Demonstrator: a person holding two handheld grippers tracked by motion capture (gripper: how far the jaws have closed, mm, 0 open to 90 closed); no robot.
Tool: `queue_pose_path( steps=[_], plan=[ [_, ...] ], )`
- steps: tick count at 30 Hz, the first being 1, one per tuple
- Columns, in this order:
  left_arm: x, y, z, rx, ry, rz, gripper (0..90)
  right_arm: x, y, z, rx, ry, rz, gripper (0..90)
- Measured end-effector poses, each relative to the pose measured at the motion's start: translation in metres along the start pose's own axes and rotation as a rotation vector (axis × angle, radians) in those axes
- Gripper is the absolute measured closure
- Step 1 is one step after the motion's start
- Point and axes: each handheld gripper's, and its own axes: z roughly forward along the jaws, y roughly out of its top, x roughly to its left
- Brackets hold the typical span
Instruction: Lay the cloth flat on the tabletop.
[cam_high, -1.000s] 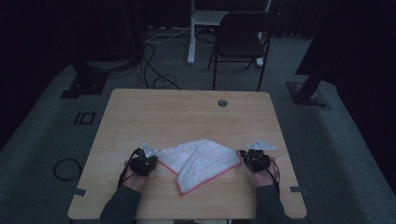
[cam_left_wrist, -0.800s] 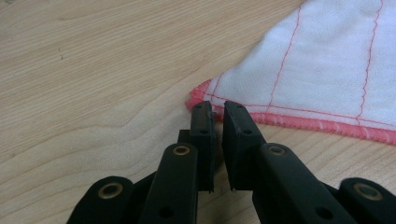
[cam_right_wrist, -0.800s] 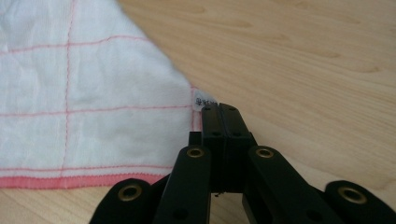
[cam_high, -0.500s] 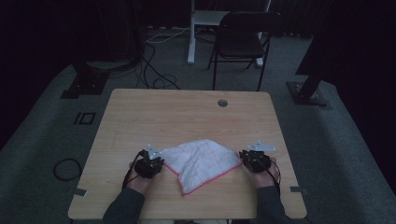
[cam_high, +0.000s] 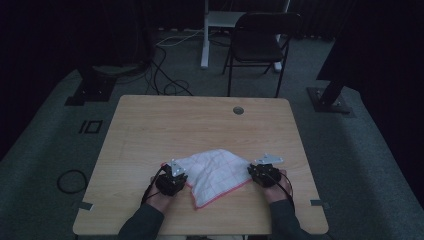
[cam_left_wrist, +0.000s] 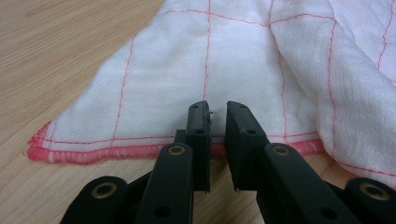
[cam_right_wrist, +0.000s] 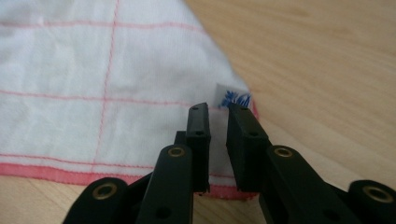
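Flanking the cloth (cam_high: 215, 172), jaws ajar

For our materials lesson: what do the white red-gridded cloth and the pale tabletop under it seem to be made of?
White red-gridded cloth: soft woven cotton-like fabric, matt; fine weave, stitched red lines and a fuzzy overlocked red hem show.
Pale tabletop: wood or wood-look laminate, smooth with a low sheen; printed or real grain streaks, impossible to tell which.

White cloth (cam_high: 216, 174) with red grid lines and pink hem lies rumpled on the table's near half
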Motion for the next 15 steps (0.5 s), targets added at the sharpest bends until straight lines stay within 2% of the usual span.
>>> queue_pose_path(
  steps=[3, 15],
  plan=[
    [0.002, 0.0, 0.0, 0.002, 0.015, 0.005, 81.0, -0.001, -0.002, 0.003, 0.02, 0.004, 0.002, 80.7],
    [0.023, 0.005, 0.003, 0.03, 0.08, -0.022, 80.9, -0.003, -0.005, 0.001, 0.026, 0.014, 0.015, 82.9]
  ],
)
